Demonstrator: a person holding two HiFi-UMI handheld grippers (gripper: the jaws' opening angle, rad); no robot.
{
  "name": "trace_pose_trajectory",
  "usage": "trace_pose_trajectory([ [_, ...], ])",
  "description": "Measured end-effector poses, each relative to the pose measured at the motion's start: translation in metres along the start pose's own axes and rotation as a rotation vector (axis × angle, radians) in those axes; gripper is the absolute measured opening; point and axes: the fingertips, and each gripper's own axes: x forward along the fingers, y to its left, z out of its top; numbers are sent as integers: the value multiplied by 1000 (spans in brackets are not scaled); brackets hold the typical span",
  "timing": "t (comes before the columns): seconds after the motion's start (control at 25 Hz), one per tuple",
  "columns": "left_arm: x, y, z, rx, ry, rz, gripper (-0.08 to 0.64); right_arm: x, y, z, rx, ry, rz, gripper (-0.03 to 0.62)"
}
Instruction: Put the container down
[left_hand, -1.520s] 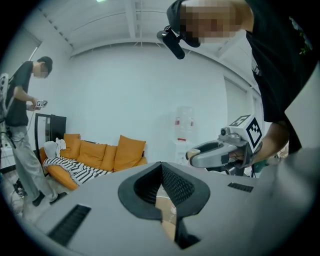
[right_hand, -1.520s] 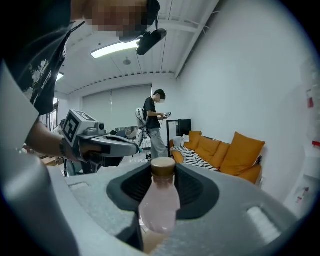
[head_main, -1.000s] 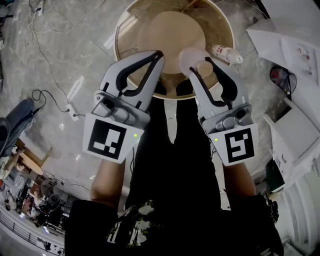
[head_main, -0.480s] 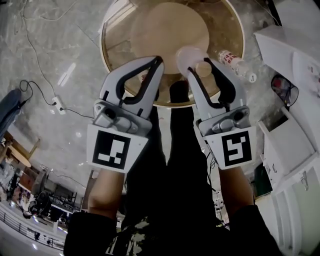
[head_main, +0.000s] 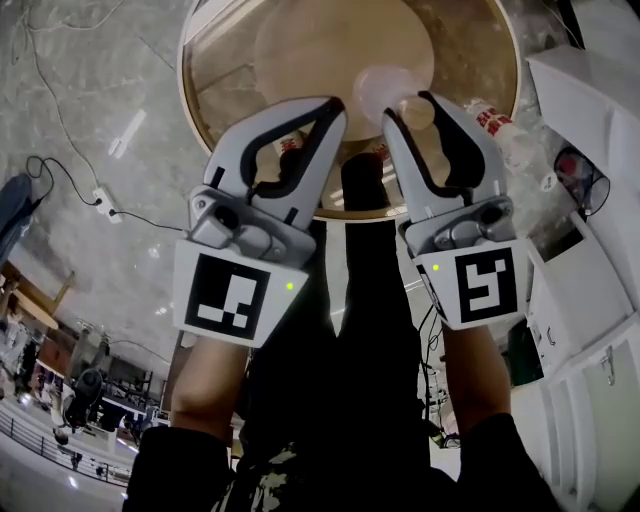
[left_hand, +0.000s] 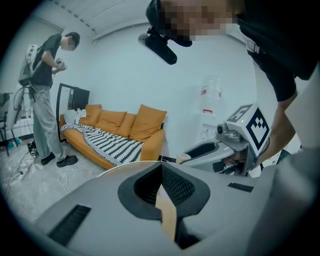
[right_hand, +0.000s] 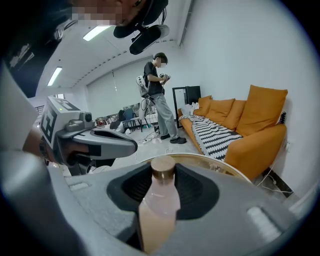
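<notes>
My right gripper (head_main: 410, 108) is shut on the container (head_main: 380, 86), a pale translucent bottle with a tan cap. It hangs above the near part of a round gold-rimmed table (head_main: 186, 90). In the right gripper view the container (right_hand: 157, 200) stands upright between the dark pads, its cap above them. My left gripper (head_main: 335, 108) hovers beside it on the left, shut and holding nothing. In the left gripper view its pads (left_hand: 172, 185) meet at the tip, and the right gripper (left_hand: 230, 145) shows off to the side.
A small bottle with a red label (head_main: 495, 125) lies on the table's right side. A round wooden disc (head_main: 320, 50) covers the table's middle. White furniture (head_main: 590, 100) stands at the right, cables (head_main: 100, 200) run over the floor. An orange sofa (left_hand: 120, 127) and a standing person (left_hand: 42, 100) are farther off.
Both grippers have sunk toward the table, which now looks larger and closer. The container stays in the right gripper. The left gripper stays shut.
</notes>
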Motion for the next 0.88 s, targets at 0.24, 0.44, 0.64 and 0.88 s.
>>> trace_pose_trajectory([
  [0.24,14,5,-38,-3,15,-38,9,32,-3,-42,24,9,-6,135],
  [0.44,24,11,-68,-25,30,-57,9,59,-9,-69,36,16,-16,135],
  [0.64,33,15,-84,-45,33,-52,9,74,-12,-82,30,22,-12,135],
  [0.88,44,14,-101,-45,39,-62,9,79,-16,-95,11,18,-12,135],
])
